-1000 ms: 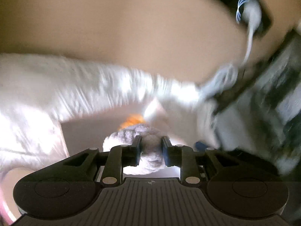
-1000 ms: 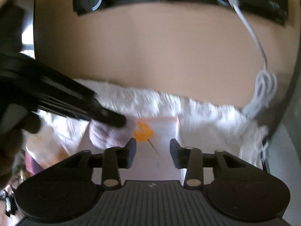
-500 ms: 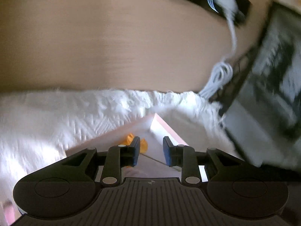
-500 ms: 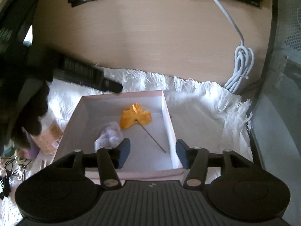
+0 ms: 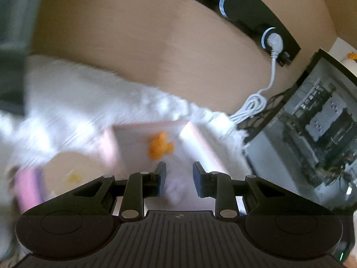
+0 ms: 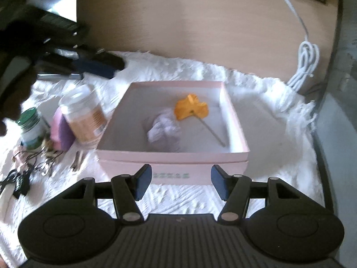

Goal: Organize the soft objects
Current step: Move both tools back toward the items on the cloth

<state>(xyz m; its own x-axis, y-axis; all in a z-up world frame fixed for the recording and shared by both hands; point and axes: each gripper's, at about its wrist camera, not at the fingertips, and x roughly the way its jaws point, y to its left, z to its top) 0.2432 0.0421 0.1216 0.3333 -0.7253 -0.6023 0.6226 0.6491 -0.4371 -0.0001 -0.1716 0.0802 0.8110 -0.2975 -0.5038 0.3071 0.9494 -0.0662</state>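
Both tongs, left gripper [image 5: 177, 178] and right gripper [image 6: 181, 184], gape empty; lilac cloth [image 6: 164, 131] lies mid-box [image 6: 174, 158], seemingly stowed.

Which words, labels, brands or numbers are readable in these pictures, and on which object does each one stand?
None can be read.
Pink box: a row of small green marks on the front wall, too blurred to read.
Clear jar: an orange label with dark print, too small and blurred.
Green-lidded jar: a label too blurred to read.
Left gripper and right gripper: only a small emblem on each body, no letters.
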